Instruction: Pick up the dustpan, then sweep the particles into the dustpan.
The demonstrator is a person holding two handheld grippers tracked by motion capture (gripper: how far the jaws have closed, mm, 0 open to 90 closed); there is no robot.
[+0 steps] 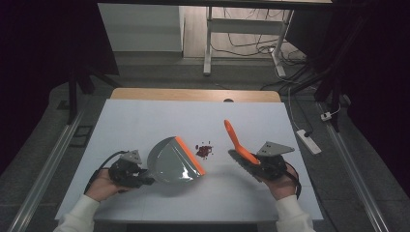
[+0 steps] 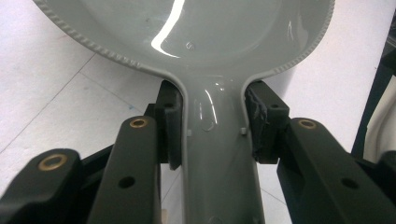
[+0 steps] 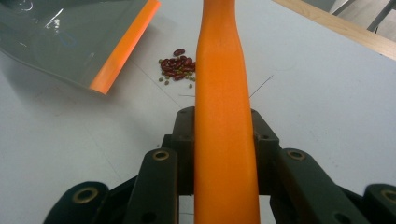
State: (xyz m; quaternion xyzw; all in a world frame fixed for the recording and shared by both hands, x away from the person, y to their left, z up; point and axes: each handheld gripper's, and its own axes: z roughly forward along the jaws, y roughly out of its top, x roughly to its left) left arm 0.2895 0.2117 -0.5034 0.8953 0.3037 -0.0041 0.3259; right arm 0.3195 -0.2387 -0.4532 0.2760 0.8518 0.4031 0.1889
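Covering most of the desk, the white table bears a grey dustpan clamped by its handle in the left gripper. Right gripper grips an orange brush handle. Sweep the beans gently toward the pan's orange lip, keeping it flat.
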